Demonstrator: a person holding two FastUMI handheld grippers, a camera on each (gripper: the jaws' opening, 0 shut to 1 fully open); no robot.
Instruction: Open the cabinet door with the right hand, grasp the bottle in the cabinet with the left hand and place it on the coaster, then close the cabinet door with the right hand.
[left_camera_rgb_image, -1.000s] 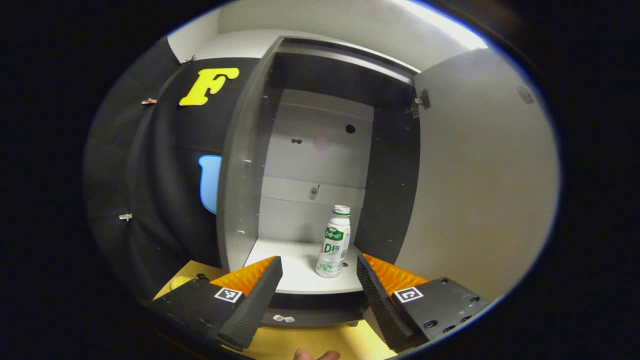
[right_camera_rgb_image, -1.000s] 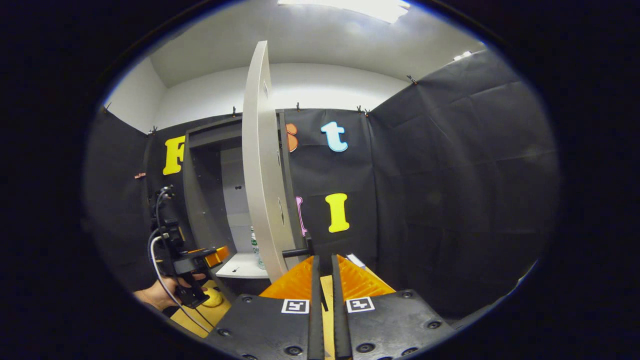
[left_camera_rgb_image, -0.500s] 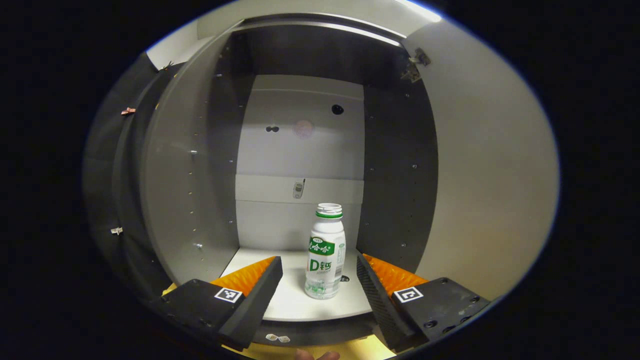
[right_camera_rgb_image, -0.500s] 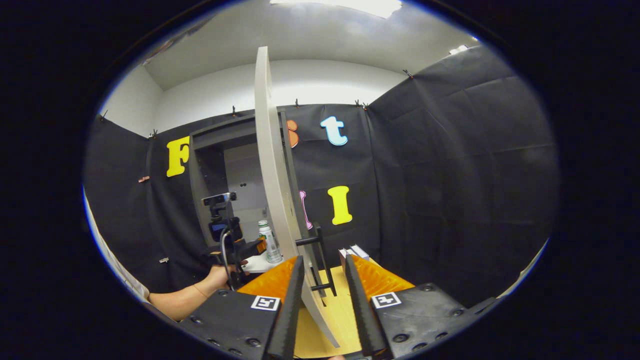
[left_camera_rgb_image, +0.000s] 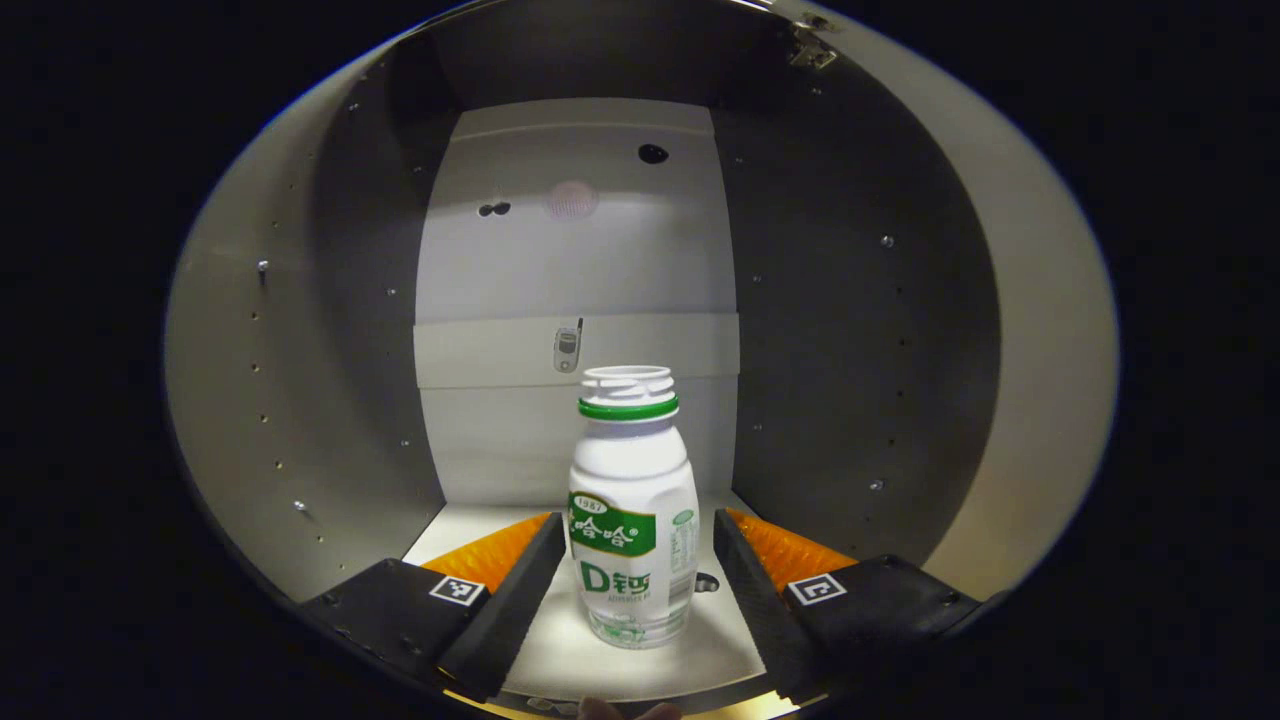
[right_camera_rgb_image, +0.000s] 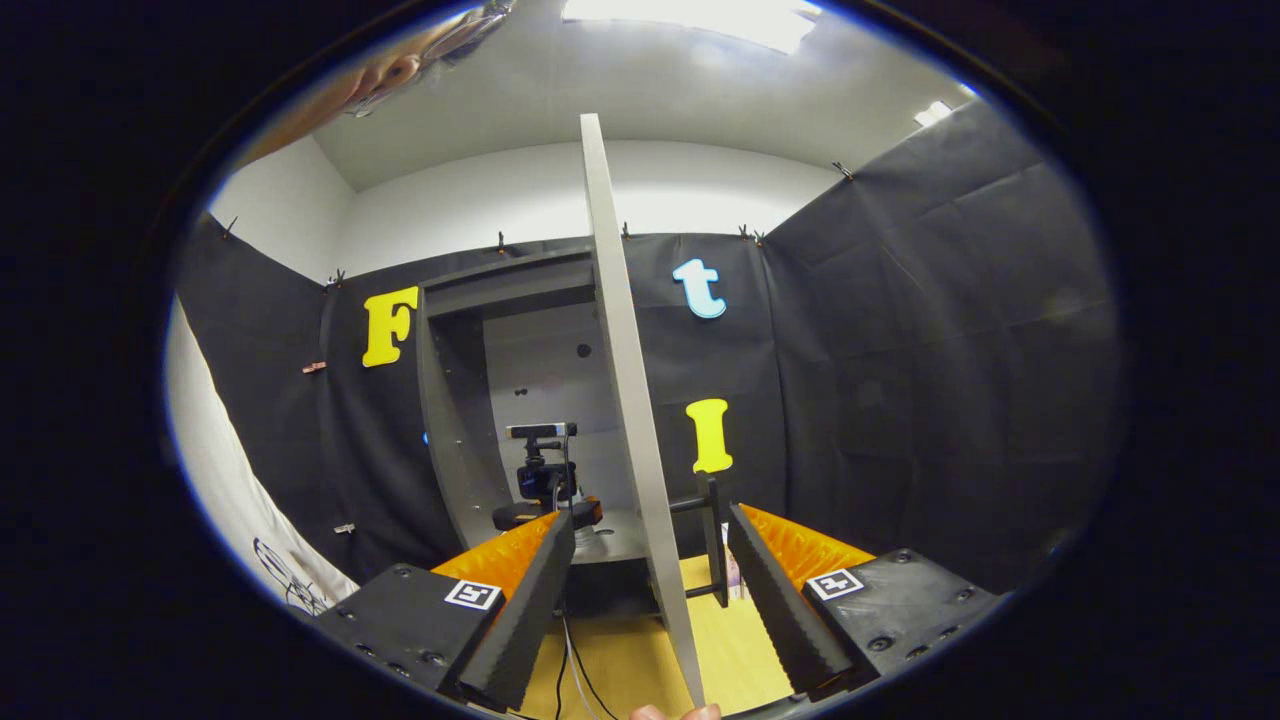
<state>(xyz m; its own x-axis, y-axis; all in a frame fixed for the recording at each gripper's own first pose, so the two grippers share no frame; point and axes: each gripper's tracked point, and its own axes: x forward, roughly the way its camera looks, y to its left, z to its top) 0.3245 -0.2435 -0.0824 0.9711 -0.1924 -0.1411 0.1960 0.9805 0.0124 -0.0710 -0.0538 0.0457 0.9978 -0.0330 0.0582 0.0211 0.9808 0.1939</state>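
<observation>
Left gripper (left_camera_rgb_image: 638, 565) wide open | straddles bottle (left_camera_rgb_image: 632, 520) | untouched

White bottle (left_camera_rgb_image: 633, 520), green neck ring, green label

Cabinet (left_camera_rgb_image: 570, 260) interior: side walls flanking, bottle (left_camera_rgb_image: 632, 520) standing mid-shelf between the parted fingers (left_camera_rgb_image: 520, 600) of the left gripper (left_camera_rgb_image: 640, 600), gaps lying either side. Cabinet door (right_camera_rgb_image: 630, 420) standing edge-on between the right gripper (right_camera_rgb_image: 650, 600) fingers, touching neither; door handle (right_camera_rgb_image: 708, 540) jutting right.
</observation>
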